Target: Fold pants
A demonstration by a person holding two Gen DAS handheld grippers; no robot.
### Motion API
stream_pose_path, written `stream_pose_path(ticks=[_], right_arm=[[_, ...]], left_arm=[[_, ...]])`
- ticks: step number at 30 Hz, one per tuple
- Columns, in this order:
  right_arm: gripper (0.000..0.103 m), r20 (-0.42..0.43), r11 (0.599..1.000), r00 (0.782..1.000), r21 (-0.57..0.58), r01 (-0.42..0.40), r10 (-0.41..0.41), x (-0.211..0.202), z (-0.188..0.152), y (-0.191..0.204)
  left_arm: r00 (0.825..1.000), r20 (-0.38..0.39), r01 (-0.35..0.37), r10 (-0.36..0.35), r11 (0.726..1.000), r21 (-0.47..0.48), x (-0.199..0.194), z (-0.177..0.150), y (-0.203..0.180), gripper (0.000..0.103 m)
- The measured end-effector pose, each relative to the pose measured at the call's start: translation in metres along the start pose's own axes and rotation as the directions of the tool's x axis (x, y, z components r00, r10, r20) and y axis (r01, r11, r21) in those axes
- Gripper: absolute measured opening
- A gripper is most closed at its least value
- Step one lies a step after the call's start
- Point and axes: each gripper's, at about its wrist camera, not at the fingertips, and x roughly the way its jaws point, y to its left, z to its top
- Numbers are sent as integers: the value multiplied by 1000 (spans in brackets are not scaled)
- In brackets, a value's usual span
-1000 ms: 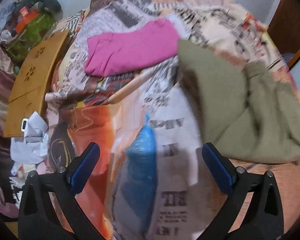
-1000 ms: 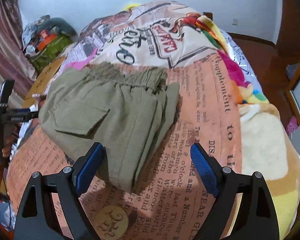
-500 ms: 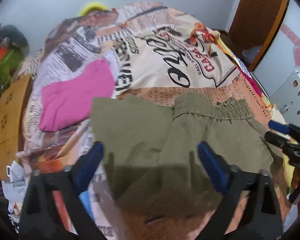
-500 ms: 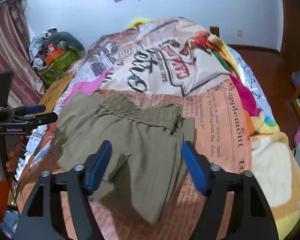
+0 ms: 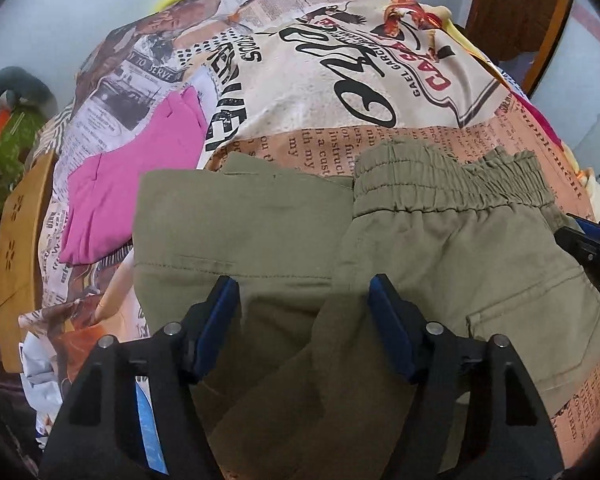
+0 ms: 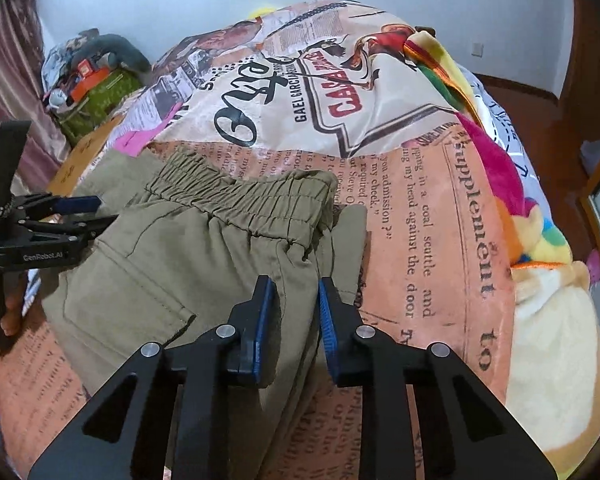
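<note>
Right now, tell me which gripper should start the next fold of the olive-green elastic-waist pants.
Probably the right gripper: its jaws are nearly closed over the olive-green elastic-waist pants' side edge. The left gripper is spread wider over mid-fabric.

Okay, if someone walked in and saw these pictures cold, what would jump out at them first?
Probably the olive pants, partly folded in the middle of the bed, elastic waistband toward the far end. Next, the loud newspaper-print bedspread under them, and the bright pink garment lying just beyond the pants on the left.
</note>
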Motion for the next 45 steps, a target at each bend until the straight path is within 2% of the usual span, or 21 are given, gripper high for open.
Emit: stream_pose_path(ticks=[8, 13, 19, 22, 24, 26, 27, 30, 34, 38, 41, 44, 45], right_arm=[[20, -11, 998, 998, -30, 63, -63, -8, 4, 9], [21, 5, 995, 996, -39, 91, -90, -27, 9, 17], [21, 54, 995, 994, -36, 96, -94, -54, 13, 27], [27, 71, 995, 993, -25, 99, -97, -62, 13, 30], [36, 76, 995, 992, -15, 101, -100, -65, 12, 31], [45, 84, 995, 992, 10, 98, -98, -66, 9, 28], [51, 83, 995, 992, 18, 95, -96, -65, 8, 28], [60, 66, 995, 995, 68, 74, -78, -60, 3, 19], [62, 9, 989, 999, 142, 31, -33, -45, -3, 6], [62, -43, 982, 999, 188, -5, 14, -28, -8, -1], [63, -55, 979, 998, 205, -18, 30, -19, -8, -4], [66, -66, 969, 996, 242, -48, 65, -9, -6, -12], [66, -70, 966, 995, 251, -57, 76, -7, -7, -14]], left_arm=[[1000, 12, 5, -5, 1000, -8, -13, 0, 5, 74], [995, 88, -41, 43, 999, -24, -45, -1, 15, 74], [986, 157, -49, 59, 997, -66, -78, 0, 38, 74], [984, 170, -42, 57, 995, -91, -82, -2, 51, 77], [984, 166, -45, 61, 994, -96, -80, -6, 57, 79], [986, 147, -59, 74, 993, -99, -72, -10, 62, 86], [988, 141, -54, 68, 993, -102, -69, -13, 64, 90], [994, 111, 8, 8, 991, -135, -56, -18, 73, 94], [996, 49, 87, -79, 979, -183, -31, -20, 81, 97], [992, -4, 125, -130, 965, -232, -8, -18, 83, 97], [988, -16, 145, -152, 964, -224, 4, -17, 83, 97], [986, -23, 159, -167, 968, -194, 11, -15, 76, 90], [984, -21, 173, -179, 967, -186, 12, -14, 74, 84]])
